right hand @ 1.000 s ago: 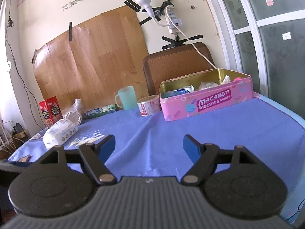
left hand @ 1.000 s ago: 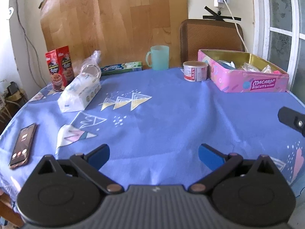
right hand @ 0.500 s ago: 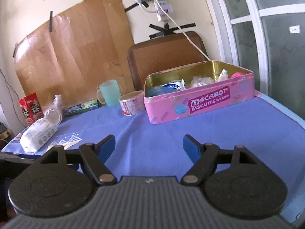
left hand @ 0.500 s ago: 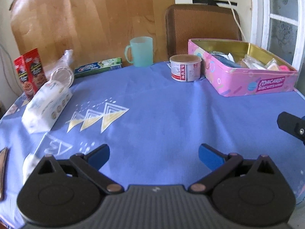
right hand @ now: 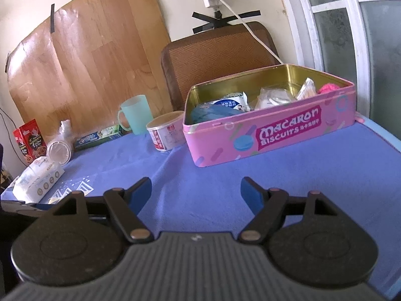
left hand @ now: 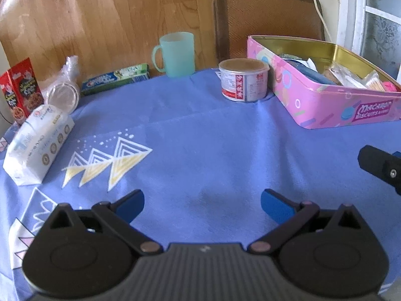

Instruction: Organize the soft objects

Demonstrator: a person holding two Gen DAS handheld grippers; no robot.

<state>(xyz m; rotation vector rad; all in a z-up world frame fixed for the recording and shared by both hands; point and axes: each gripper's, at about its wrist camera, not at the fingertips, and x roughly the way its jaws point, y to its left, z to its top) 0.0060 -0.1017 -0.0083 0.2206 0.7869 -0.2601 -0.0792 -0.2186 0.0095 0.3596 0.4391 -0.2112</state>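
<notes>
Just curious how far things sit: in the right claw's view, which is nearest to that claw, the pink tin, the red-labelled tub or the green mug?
1. Pink tin, ahead and right.
2. Red-labelled tub, beside the tin's left corner.
3. Green mug, farthest, behind the tub.

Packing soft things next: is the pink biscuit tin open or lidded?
Open: the pink biscuit tin has no lid on, its gold inside and packets showing.

Tablecloth (left hand: 205, 150): blue, printed with white and yellow triangles. Biscuit tin (right hand: 270, 135): pink outside with pastel shapes and a magenta label in white lettering, gold inside. Mug (left hand: 176, 54): pale mint green. Small tub (left hand: 243, 79): white with red print. Tissue pack (left hand: 37, 145): white with pale blue print. Carton (left hand: 21, 87): red. Flat box (left hand: 115, 79): blue and green. Gripper fingers (left hand: 130, 205): black with blue pads.
</notes>
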